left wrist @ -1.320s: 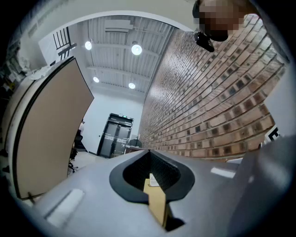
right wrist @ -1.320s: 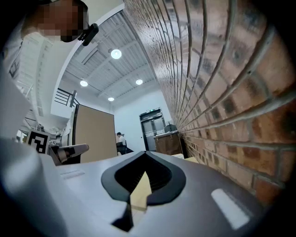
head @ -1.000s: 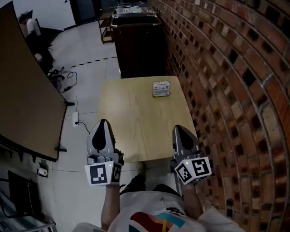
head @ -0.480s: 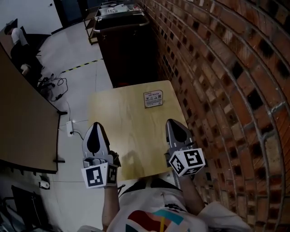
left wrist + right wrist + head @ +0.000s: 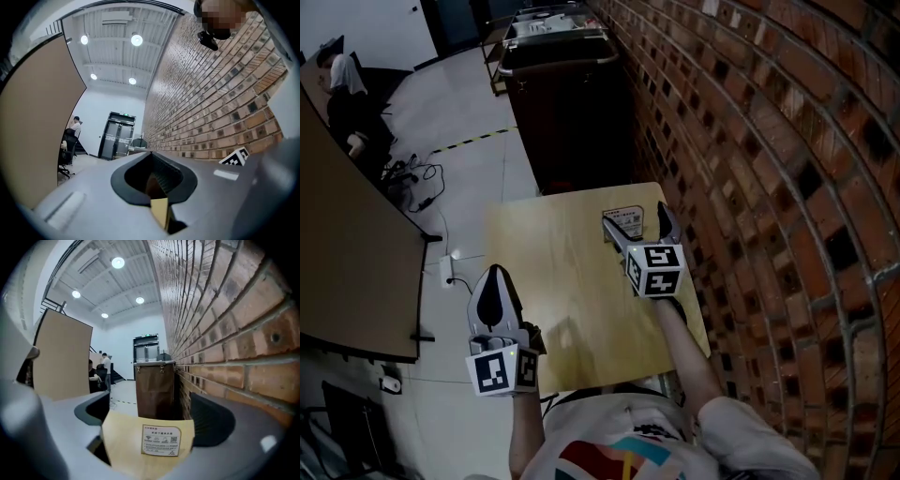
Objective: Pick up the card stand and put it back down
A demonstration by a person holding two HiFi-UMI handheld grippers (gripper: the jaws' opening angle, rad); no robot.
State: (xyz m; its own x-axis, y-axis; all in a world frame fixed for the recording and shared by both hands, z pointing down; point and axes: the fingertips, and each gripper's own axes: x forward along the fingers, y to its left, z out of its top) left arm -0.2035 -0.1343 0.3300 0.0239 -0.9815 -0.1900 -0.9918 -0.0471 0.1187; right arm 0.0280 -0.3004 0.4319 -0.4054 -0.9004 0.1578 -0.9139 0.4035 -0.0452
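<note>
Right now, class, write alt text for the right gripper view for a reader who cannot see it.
The right gripper, jaws just opened wide, frames a printed card stand on a wooden table, not gripping it. Behind stand a brown cabinet and, right, a brick wall.

The table (image 5: 546,281), centre frame, has a pale wood-look top, smooth with a faint sheen. The brick wall (image 5: 769,141) on the right looks rough and matt. The card stand (image 5: 161,439) carries white printed paper. The left gripper (image 5: 494,277) and right gripper (image 5: 635,214) wear matt grey plastic.
</note>
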